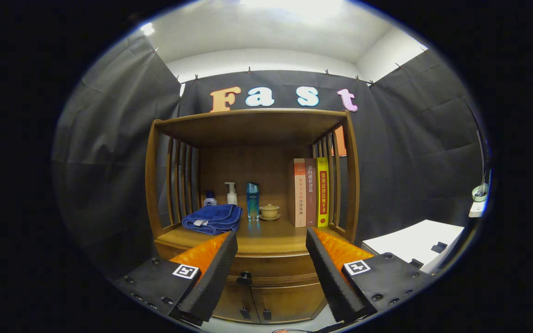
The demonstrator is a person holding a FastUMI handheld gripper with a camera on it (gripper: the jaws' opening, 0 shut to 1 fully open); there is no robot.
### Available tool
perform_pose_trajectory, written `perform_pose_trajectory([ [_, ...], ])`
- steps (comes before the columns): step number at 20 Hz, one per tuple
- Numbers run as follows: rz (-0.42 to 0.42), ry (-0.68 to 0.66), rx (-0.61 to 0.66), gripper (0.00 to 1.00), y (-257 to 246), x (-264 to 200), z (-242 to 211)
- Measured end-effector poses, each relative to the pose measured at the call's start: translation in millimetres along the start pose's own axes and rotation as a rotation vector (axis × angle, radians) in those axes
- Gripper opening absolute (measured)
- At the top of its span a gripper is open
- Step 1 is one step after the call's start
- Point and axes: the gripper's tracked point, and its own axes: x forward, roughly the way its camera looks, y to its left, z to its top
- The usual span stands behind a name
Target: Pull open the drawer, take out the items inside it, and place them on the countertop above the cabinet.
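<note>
Gripper [271, 240] spread wide, grasping nothing — aimed at the wooden cabinet [252, 231]. Drawer [271, 270] closed, its dark knob [244, 278] between the fingers and beyond them. On the countertop [271, 236] above: folded blue towel [212, 218], bottles [232, 194], small cup [269, 212], upright books [310, 192].

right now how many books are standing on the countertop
3, upright side by side at the countertop's right end: a pale book, a brown book, then a yellow book against the side slats. The open tool frames the shut drawer's knob.
</note>
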Motion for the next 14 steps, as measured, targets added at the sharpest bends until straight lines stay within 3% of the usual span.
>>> perform_pose_trajectory([
  [14, 0.022, -0.007, -0.013, 0.98, 10.2, 6.3, -12.5],
])
